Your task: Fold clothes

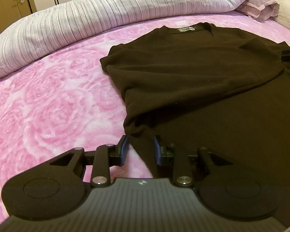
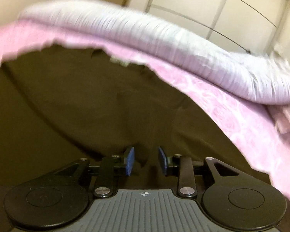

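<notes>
Spread flat on a pink rose-patterned bedspread (image 1: 48, 100): a dark brown T-shirt (image 1: 193, 73), collar and pale neck label (image 1: 186, 29) toward a rolled striped duvet (image 1: 77, 25) along the far side of the bed, one sleeve pointing left. Poised at the shirt's near left edge: the left gripper (image 1: 141, 150), blue pads parted, the garment's side edge lying between them, no pad seen pressing on the cloth. Above the shirt's body in a motion-blurred right wrist view: the right gripper (image 2: 146, 160), blue pads apart, nothing clamped, only dark fabric (image 2: 87, 106) beneath. At the far right, a pinkish pillow (image 1: 261, 7) beside the duvet; pale wardrobe doors (image 2: 222, 9) behind.
</notes>
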Available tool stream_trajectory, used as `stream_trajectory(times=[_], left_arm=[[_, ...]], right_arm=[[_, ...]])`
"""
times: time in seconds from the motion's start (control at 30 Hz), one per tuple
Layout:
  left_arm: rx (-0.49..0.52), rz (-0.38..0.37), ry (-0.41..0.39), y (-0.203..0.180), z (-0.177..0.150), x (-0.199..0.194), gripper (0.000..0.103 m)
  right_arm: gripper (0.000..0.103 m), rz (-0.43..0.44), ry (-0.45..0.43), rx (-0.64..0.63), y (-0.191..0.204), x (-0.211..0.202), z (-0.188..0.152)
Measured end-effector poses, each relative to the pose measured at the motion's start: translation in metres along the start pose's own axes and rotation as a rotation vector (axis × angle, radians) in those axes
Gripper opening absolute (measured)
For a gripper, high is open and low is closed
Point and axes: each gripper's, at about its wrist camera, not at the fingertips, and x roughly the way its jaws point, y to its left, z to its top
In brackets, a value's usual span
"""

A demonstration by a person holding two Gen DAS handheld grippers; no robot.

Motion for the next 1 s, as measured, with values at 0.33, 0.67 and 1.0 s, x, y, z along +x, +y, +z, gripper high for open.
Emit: stream_trajectory(times=[0.33,0.67,1.0], left_arm=[[-0.005,0.01,0.002,-0.001,0.001,0.0,0.023],[0.002,0.014,0.004,-0.002,0.001,0.0,0.023],[0.019,0.017,-0.028,-0.009,0.005,-0.011,0.023]], right_arm=[[0.03,0.141,0.087,0.296,-0.042,0.063,0.031],[0.047,-0.271,-0.042,-0.284,0.039,0.057,0.005],[0.051,-0.041,-0.053,0.135,-0.019,0.012,-0.001]])
